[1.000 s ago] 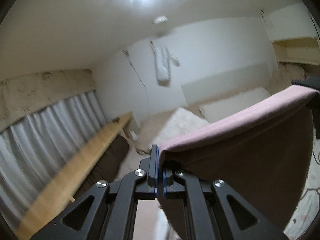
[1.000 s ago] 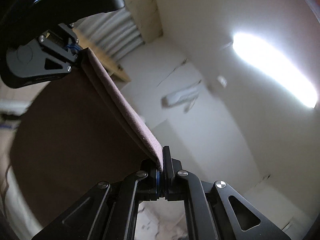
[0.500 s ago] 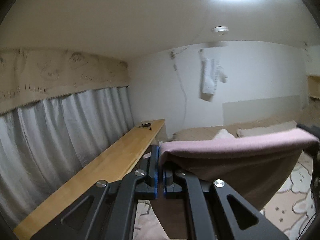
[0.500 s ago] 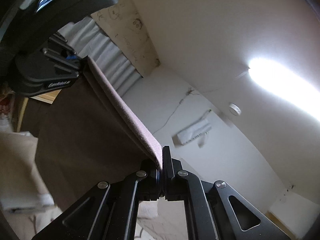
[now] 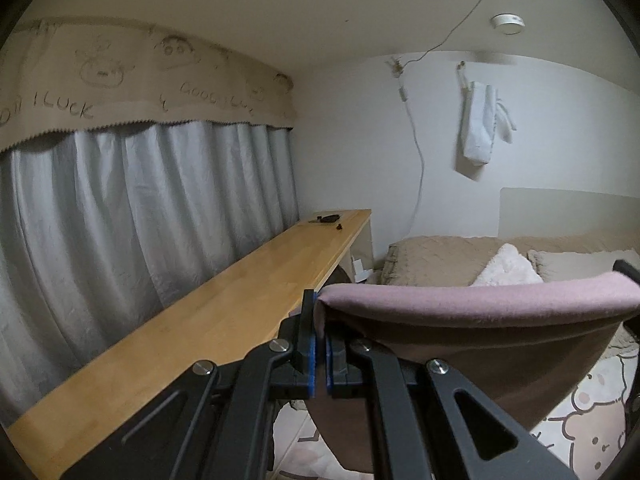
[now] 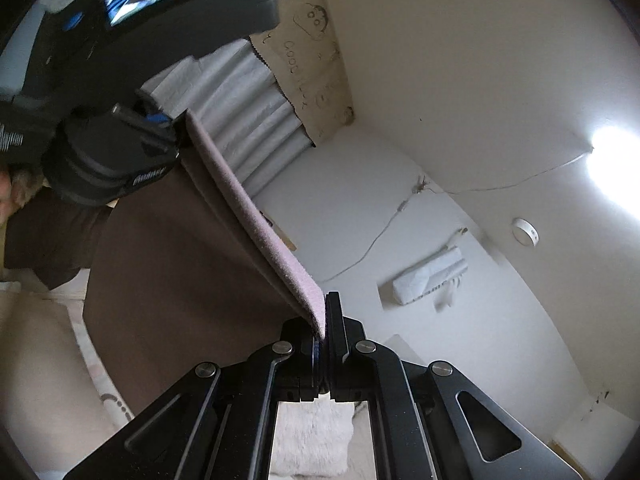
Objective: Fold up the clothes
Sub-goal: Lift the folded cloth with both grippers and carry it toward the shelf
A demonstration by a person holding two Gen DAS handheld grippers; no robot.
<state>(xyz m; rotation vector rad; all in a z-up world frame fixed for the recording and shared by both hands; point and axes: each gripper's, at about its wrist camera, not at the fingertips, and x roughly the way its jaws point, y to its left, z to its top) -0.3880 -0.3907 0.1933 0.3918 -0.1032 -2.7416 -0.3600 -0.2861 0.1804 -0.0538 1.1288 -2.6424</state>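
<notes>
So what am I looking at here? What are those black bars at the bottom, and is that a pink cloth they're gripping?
There is no robot: a person holds a hand tool with a two-finger claw in each hand, and each tool carries a wide-angle camera looking along its fingers. The black bars are those claws. In the left view, the left claw is shut on one end of a folded pinkish-brown garment. In the right view, the right claw pinches the other end, so the garment hangs stretched between them. Behind are a wooden shelf, grey curtains and a bed.
</notes>
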